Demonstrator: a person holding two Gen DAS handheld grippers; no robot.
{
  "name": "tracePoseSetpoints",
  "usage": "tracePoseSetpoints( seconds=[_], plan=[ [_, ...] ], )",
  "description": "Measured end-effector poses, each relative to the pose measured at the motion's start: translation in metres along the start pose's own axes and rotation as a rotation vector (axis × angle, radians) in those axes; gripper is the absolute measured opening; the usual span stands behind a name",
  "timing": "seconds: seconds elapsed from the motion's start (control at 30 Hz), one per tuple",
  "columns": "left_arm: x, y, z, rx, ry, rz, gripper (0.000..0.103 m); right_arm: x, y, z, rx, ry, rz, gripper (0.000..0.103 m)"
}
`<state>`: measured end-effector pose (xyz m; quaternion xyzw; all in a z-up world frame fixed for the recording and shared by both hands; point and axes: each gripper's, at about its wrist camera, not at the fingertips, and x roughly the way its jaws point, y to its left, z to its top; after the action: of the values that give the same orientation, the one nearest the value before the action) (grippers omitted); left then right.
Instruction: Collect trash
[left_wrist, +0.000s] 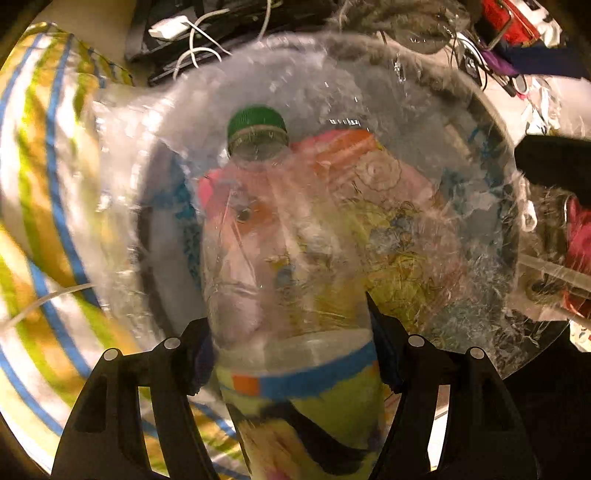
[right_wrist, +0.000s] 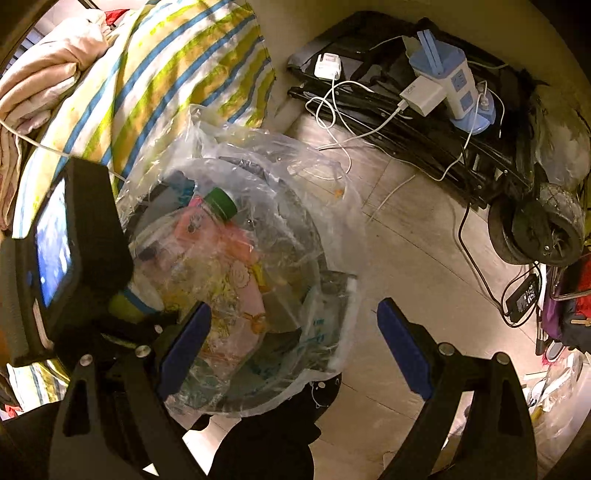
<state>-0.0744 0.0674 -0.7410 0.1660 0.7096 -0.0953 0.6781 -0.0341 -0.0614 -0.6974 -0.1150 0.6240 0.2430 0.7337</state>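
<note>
We hold the bottle (left_wrist: 291, 258) clamped in our left tool (left_wrist: 291, 354) over the bin's clear trash bag (right_wrist: 295, 177) (right tool (right_wrist: 295, 347) apart, empty), so next we release it inside.

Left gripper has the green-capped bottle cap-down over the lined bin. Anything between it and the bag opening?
Nothing visible blocks it. The bottle, held in the left gripper, points cap-first into the open clear bag, with only trash already inside below. The right gripper is open beside it.
</note>
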Motion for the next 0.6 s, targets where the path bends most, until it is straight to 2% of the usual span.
tracePoseSetpoints(
  seconds=[0.1,0.2,0.27,0.3,0.6],
  plan=[
    [-0.017,0.005,-0.001,-0.011,-0.024,0.006,0.067,-0.008,0.002,-0.001,0.012,-0.010,0.001,0.088],
    [-0.035,0.007,-0.004,-0.020,-0.051,0.003,0.080,-0.022,0.006,-0.001,0.034,-0.032,0.007,0.088],
    [-0.047,0.005,-0.004,-0.027,-0.068,0.013,0.093,-0.032,0.009,-0.001,0.046,-0.045,0.011,0.088],
    [-0.054,0.005,-0.006,-0.033,-0.076,0.014,0.096,-0.038,0.010,-0.001,0.056,-0.054,0.012,0.088],
    [-0.122,0.006,-0.027,-0.060,-0.131,0.024,0.097,-0.103,0.026,0.002,0.103,-0.118,0.004,0.088]
  ],
)
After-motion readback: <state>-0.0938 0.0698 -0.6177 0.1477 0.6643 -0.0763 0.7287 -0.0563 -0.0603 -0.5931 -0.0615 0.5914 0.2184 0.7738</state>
